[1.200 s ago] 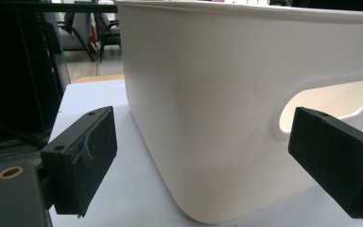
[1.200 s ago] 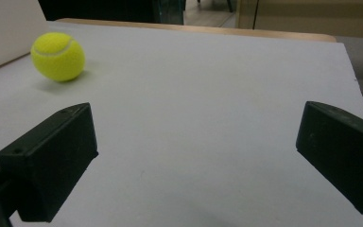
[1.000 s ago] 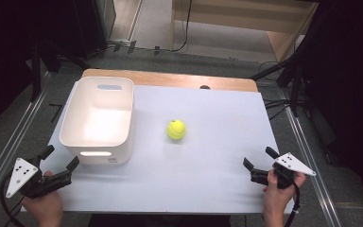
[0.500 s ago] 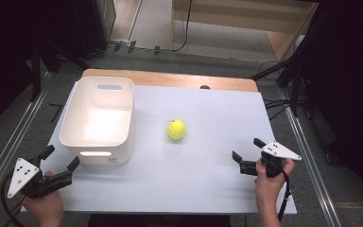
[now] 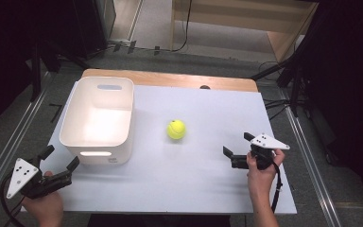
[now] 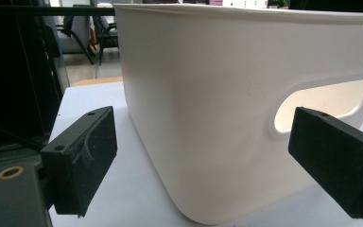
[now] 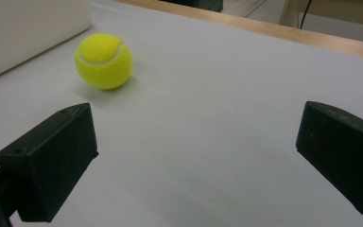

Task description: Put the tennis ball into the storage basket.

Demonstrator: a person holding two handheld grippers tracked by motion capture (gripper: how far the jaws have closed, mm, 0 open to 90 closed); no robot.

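Tennis ball (image 5: pixel 176 129) on tabletop (image 5: pixel 194 179): light, fuzzy, rolls easily; grip across middle. Right gripper (image 5: pixel 236 150) fingers open, left gripper (image 5: pixel 59 161) likewise.

My right gripper (image 7: pixel 196 156) hangs low over the white tabletop (image 7: pixel 227 94), its jaws spread wide with nothing between them. The yellow tennis ball (image 7: pixel 103 60) rests ahead of my left jaw, near a white bin (image 7: pixel 23 28), toward the tabletop's wooden far edge (image 7: pixel 283 33).

White tabletop (image 5: pixel 208 118): lying flat, covering most of the table.
Wooden strip (image 5: pixel 170 79): showing along the far edge.
Black cable (image 5: pixel 187 23): hanging down to the floor beyond.
Metal rail (image 5: pixel 10 142): running alongside.
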